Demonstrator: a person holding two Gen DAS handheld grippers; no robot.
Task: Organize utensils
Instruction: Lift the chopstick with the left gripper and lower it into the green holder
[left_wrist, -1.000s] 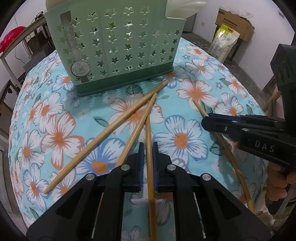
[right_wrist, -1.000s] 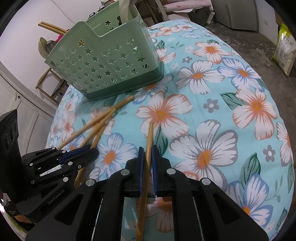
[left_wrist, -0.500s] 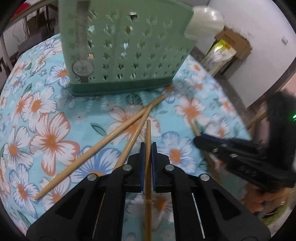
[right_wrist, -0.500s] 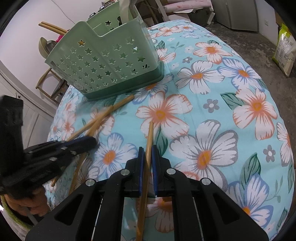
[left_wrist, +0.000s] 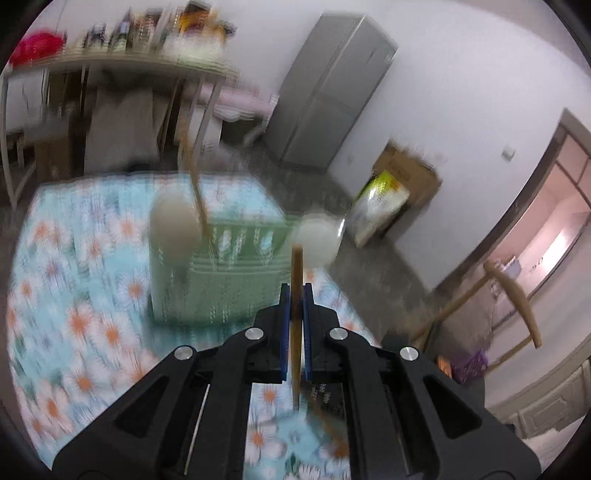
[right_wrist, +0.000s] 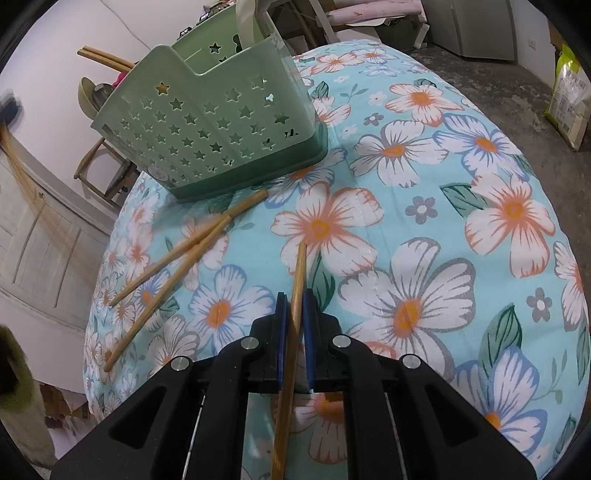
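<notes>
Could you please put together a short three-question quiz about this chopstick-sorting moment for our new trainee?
1. True or false: the left gripper is shut on a chopstick and lifted clear of the floral tablecloth.
2. Multiple choice: how many loose chopsticks lie on the cloth between the right gripper and the green basket? A) none B) two C) five
3. Fill in: the holes in the basket wall are shaped like ____.

Key: 1 true; 2 B; 3 stars. The right gripper is also shut on its own chopstick, whose far end reaches forward over the cloth.
</notes>
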